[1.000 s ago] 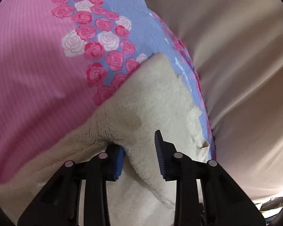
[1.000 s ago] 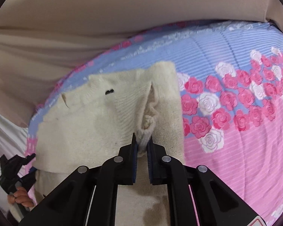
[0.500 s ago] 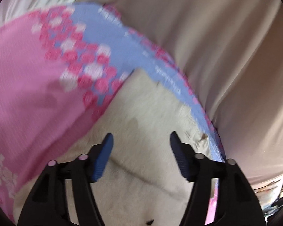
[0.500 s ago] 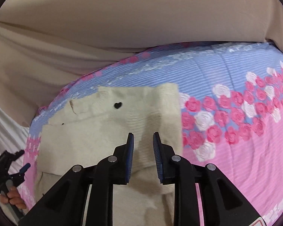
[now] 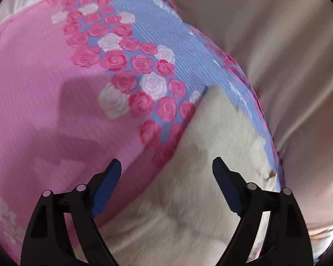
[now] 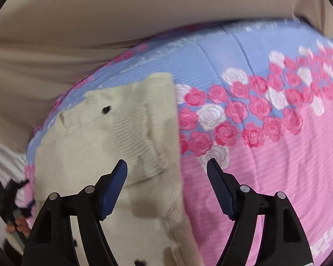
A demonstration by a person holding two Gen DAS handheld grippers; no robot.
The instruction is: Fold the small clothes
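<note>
Both grippers w/ jaws spread wide, holding nothing: right gripper hangs over the right edge of a cream knit sweater, left gripper over its other side. Sweater lies flat on a bed, long axis running away from the jaws; looks soft, ribbed, partly folded, w/ small black marks. Beyond: striped pink-and-blue rose-print bedspread, then beige cloth.
</note>
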